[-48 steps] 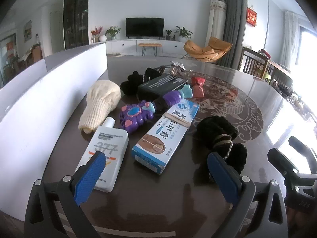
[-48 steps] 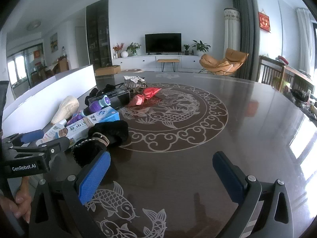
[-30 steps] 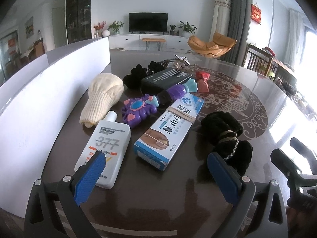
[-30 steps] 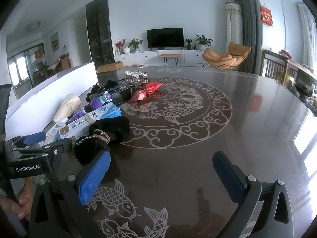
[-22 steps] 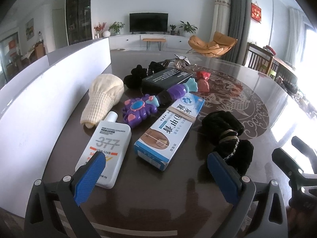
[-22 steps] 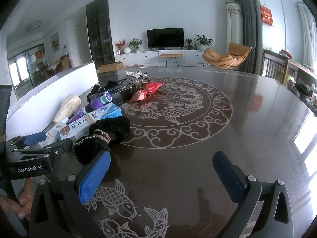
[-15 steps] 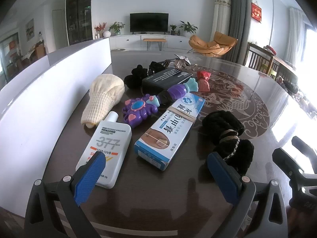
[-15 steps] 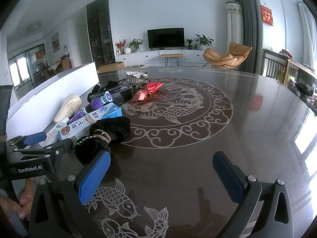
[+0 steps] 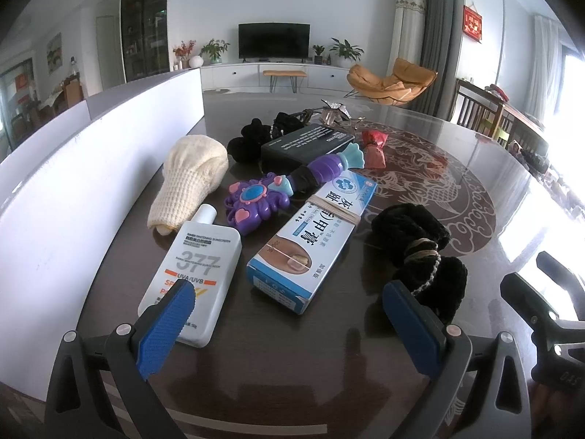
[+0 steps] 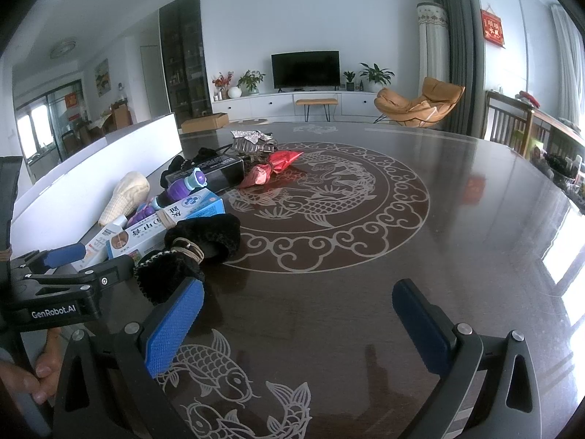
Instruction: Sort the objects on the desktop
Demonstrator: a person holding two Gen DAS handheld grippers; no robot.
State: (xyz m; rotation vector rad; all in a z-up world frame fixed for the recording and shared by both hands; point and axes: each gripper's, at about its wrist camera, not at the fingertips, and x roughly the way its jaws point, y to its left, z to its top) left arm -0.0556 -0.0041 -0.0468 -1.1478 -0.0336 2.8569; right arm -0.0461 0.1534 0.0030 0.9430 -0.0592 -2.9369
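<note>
On the dark table lie a white sunscreen bottle, a blue ointment box, a purple toy wand, a cream knit cap, a black fuzzy scrunchie, a black box and red wrappers. My left gripper is open and empty, just short of the bottle and box. My right gripper is open and empty over bare table, right of the scrunchie.
A long white box wall runs along the table's left side. Crumpled foil and another black scrunchie lie at the far end of the pile. The table has a carved fish medallion.
Almost nothing has changed. The left view has shifted very slightly; both grippers stay open and the objects have not moved.
</note>
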